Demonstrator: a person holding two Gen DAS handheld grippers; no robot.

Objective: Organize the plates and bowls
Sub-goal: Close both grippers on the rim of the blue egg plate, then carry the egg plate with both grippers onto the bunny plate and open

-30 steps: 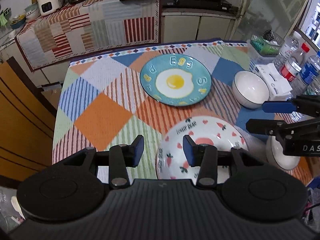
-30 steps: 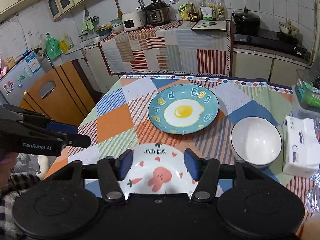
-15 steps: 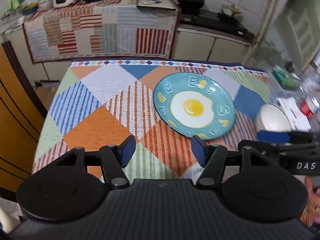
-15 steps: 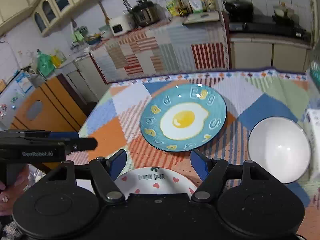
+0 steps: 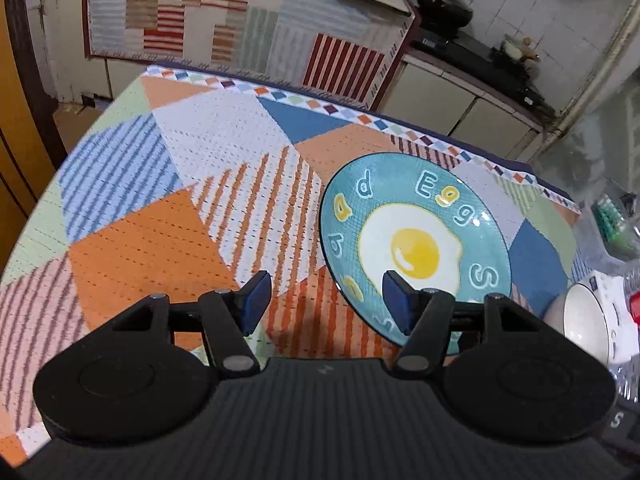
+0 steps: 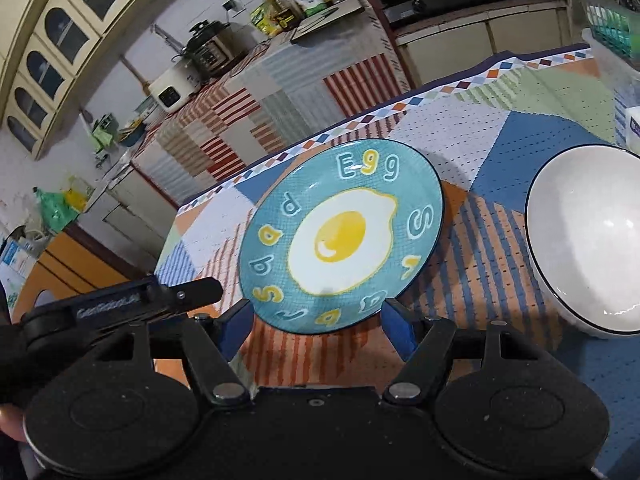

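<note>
A teal plate with a fried-egg picture (image 5: 416, 248) lies flat on the patchwork tablecloth (image 5: 168, 200); it also shows in the right wrist view (image 6: 340, 236). My left gripper (image 5: 324, 300) is open and empty, just short of the plate's near left rim, its right finger over the rim. My right gripper (image 6: 316, 326) is open and empty at the plate's near rim. A white bowl with a dark rim (image 6: 588, 240) stands right of the plate, and its edge shows in the left wrist view (image 5: 584, 324). The left gripper's body (image 6: 120, 304) shows at the left of the right wrist view.
A tissue pack (image 6: 632, 128) and a green basket (image 6: 612, 28) sit at the table's right side. A covered counter (image 5: 240, 16) with appliances and bottles stands beyond the far edge. A wooden door (image 5: 16, 120) is at the left.
Both grippers have moved forward toward the teal plate. The white rabbit plate near the front edge has dropped out of view. Both stay open.
</note>
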